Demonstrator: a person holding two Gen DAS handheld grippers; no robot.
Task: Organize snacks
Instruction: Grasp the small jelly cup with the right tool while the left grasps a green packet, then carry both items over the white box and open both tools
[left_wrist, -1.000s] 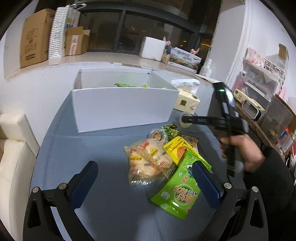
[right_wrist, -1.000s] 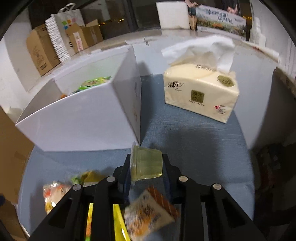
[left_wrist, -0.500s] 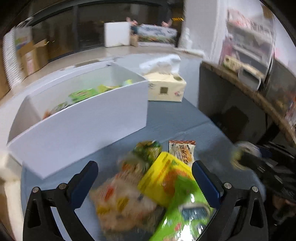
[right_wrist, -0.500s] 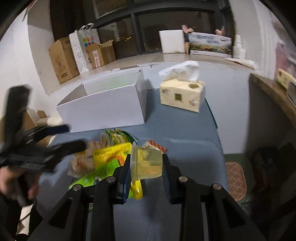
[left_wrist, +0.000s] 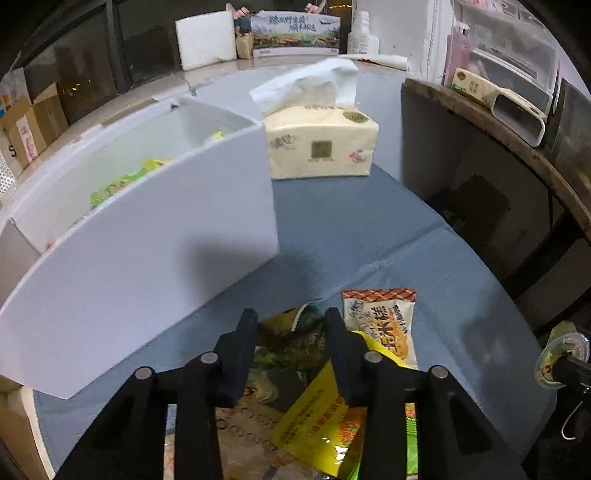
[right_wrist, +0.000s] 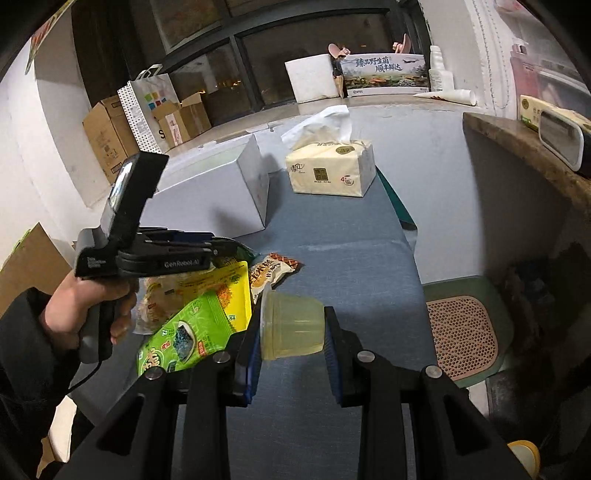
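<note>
1. Now the left gripper (left_wrist: 290, 325) has just been closing, its jaws narrowed on the dark green foil snack packet (left_wrist: 295, 343) atop the pile beside the open white cardboard box (left_wrist: 147, 258).
2. Right gripper (right_wrist: 291, 326) clamps a translucent yellow jelly cup (right_wrist: 291, 325) above the blue tablecloth (right_wrist: 351, 266).
3. Next, likely: lift the packet clear and carry it over the box wall.

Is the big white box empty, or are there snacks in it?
Not empty. The white box is open on top, and green and yellow snack packets lie inside. How many is hidden by its wall.
</note>
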